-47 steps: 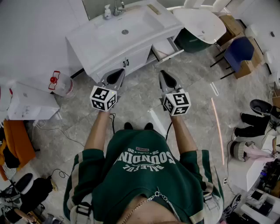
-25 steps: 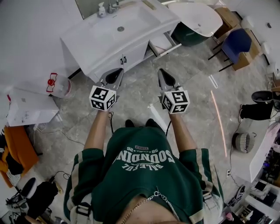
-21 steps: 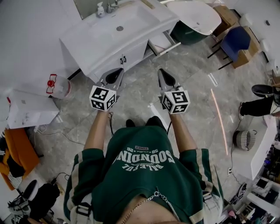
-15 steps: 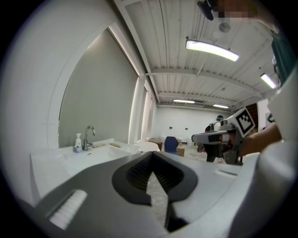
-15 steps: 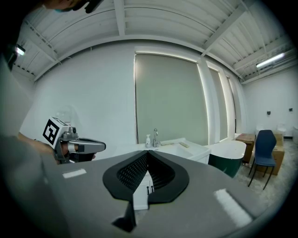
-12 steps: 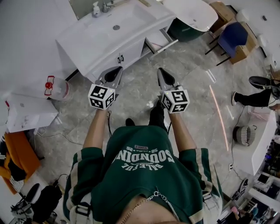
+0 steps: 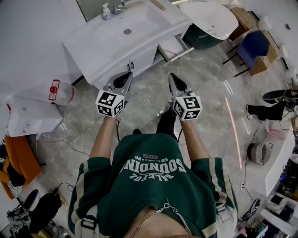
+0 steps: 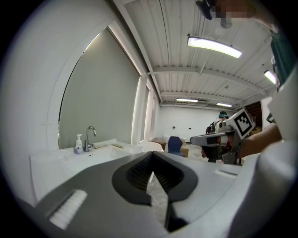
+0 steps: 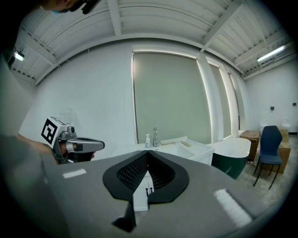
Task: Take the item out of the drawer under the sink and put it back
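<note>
Both tools are being held out ahead of the person, above the floor and short of the sink. The left gripper is being held clenched on nothing: in the left gripper view its jaws are meeting at the tip, with only floor showing through the gap behind them. The right gripper is likewise being held clenched and empty, and in the right gripper view the cabinet doors are being glimpsed through the gap between its jaws.

The drawer is standing pulled out at the sink unit's right end, beyond the right gripper and well apart from it. Only a pale patch of its inside is being shown from above. The item cannot be made out there or in any other view, so its place cannot be told. From both gripper views the drawer is being hidden by the grey jaw bodies, which are filling the lower half of each picture.

A soap bottle and tap are being cut off at the top edge of the head view. The tub and a blue chair are standing to the right.
</note>
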Demonstrator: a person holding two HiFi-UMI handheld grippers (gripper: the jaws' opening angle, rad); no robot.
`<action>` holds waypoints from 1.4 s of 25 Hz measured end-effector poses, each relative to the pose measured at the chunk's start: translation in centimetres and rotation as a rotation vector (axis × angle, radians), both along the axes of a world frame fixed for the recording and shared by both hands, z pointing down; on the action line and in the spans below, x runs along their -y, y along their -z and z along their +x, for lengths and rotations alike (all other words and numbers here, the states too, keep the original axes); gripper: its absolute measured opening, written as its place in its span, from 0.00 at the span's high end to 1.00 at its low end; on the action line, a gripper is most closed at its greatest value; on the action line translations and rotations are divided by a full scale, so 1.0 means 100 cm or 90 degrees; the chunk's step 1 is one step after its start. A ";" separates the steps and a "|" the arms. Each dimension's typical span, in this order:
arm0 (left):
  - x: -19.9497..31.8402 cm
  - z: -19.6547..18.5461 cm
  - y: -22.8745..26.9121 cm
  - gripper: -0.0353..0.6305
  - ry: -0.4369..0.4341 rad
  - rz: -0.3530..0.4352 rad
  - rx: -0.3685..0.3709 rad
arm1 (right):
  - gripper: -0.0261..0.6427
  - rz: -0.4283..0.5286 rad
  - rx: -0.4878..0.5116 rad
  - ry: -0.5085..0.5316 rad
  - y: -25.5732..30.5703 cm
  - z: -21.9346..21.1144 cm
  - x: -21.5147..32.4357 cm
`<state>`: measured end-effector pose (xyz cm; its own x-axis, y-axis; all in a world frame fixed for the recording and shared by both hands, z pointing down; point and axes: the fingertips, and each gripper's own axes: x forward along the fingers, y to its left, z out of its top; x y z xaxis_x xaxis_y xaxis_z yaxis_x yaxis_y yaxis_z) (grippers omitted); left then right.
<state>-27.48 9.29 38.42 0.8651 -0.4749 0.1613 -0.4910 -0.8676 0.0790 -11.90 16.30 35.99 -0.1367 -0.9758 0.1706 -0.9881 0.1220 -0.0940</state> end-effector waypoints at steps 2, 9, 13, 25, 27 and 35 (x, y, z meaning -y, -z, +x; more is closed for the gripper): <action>0.009 0.007 0.000 0.87 0.009 -0.003 0.001 | 0.96 -0.004 0.002 0.012 -0.001 0.006 0.013; 0.054 0.040 -0.010 0.87 0.044 -0.013 0.015 | 0.96 -0.022 0.013 0.048 -0.015 0.045 0.070; 0.077 0.065 -0.015 0.87 0.070 -0.023 0.018 | 0.96 -0.031 0.018 0.075 -0.021 0.071 0.101; 0.134 0.153 -0.020 0.87 0.167 -0.047 0.021 | 0.96 -0.048 0.018 0.174 -0.021 0.162 0.178; 0.143 0.169 -0.018 0.87 0.185 -0.049 0.020 | 0.96 -0.048 0.018 0.192 -0.018 0.179 0.191; 0.165 0.221 -0.015 0.87 0.248 -0.050 0.022 | 0.96 -0.050 0.013 0.268 -0.016 0.229 0.228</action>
<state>-5.35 -7.17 39.95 0.6160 -0.7514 0.2364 -0.7857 -0.6077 0.1159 11.02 -6.55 37.63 -0.5240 -0.8185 0.2354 -0.8517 0.5056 -0.1378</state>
